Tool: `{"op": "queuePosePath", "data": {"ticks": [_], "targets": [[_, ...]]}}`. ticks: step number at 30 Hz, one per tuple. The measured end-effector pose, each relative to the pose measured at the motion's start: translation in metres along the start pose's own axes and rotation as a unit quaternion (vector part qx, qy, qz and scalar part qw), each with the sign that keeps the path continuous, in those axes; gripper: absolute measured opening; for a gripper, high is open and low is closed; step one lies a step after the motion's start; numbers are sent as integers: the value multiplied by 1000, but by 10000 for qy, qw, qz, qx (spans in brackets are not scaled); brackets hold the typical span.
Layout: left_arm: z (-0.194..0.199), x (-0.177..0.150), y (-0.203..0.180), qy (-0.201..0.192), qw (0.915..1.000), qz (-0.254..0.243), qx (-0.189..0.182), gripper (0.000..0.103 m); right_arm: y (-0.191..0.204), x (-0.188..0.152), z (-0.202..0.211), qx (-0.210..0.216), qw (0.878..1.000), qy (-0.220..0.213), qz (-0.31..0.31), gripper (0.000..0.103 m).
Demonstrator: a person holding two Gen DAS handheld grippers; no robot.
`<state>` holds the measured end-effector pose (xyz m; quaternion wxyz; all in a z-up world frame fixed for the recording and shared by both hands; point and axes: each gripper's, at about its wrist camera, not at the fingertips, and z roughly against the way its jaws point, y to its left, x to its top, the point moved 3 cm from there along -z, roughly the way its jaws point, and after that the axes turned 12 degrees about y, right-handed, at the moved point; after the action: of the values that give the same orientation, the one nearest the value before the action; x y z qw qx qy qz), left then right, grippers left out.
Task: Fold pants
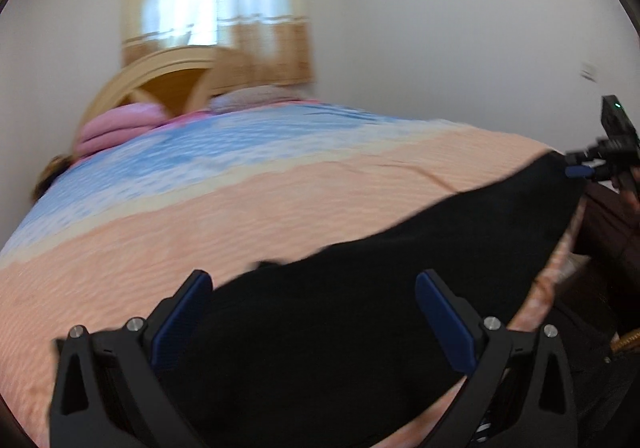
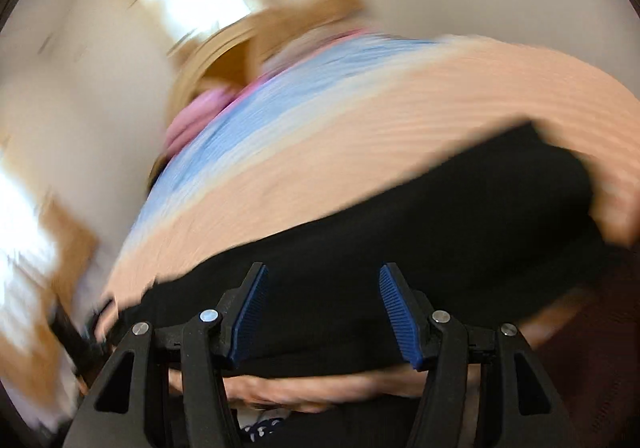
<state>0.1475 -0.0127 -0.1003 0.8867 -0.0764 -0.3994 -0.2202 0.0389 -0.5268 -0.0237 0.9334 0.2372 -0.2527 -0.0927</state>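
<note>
Black cloth fills the near view: the pants (image 1: 360, 288) lie spread along the near edge of the bed (image 1: 200, 216), on a peach and blue cover (image 1: 168, 152). Nothing sits on top of them. Left gripper (image 1: 314, 284) hovers just over the pants, jaws wide apart, blue pads (image 1: 182, 318) clear of the cloth, nothing held. Right gripper (image 2: 323, 278) also over the pants (image 2: 400, 232), jaws roughly half apart, nothing between the pads; that view is heavily smeared. From the left camera, the right gripper (image 1: 580, 170) shows at the pants' far corner; whether it touches there, I can't tell. Further back, pink pillows (image 1: 116, 126) are stacked by a wooden headboard (image 1: 168, 76), then a curtained window (image 1: 216, 0) in a pale wall.
</note>
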Motion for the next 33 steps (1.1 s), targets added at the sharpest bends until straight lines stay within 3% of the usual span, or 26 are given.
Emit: {"op": "queuePosePath", "data": {"ticks": [4,6,8,10,13,15,18,21,23,26,29,30,31,33], "targets": [[-16,13,-43,160,9976,-289,-602,103,-53,15,23,2,9977,-264,-627,60],[-25,16,-61,269,9954,-442,-806,103,-60,19,17,265,9961,-282,-797,60],[-31,16,-79,362,9926,-623,-977,103,-74,26,10,139,9937,-374,-1051,56],[-36,13,-90,472,9897,-741,-1128,103,-86,31,12,80,9913,-520,-1210,16],[-45,9,-102,678,9852,-867,-1315,103,-84,45,17,-199,9932,-750,-873,7],[-55,8,-103,803,9841,-846,-1342,103,-76,56,23,-99,9942,-836,-674,3],[-63,3,-99,923,9836,-764,-1345,103,-56,67,48,117,9927,-1197,-128,3],[-64,-3,-92,1002,9832,-664,-1377,103,-55,56,67,158,9906,-1355,118,3],[-64,-6,-92,983,9830,-645,-1410,103,-73,45,62,66,9937,-1116,-27,3],[-61,-8,-91,974,9819,-638,-1493,103,-104,23,44,-548,9963,-637,-194,6],[-59,-7,-94,1034,9797,-726,-1556,103,-115,16,49,-709,9945,-707,-298,33],[-58,-7,-94,1046,9790,-752,-1579,103,-116,15,57,-808,9928,-830,-308,52],[-58,-8,-94,1049,9785,-756,-1604,103,-120,19,66,-859,9903,-1027,-367,57],[-57,-9,-94,1042,9782,-738,-1637,103,-126,34,82,-855,9863,-1305,-534,57]]}}
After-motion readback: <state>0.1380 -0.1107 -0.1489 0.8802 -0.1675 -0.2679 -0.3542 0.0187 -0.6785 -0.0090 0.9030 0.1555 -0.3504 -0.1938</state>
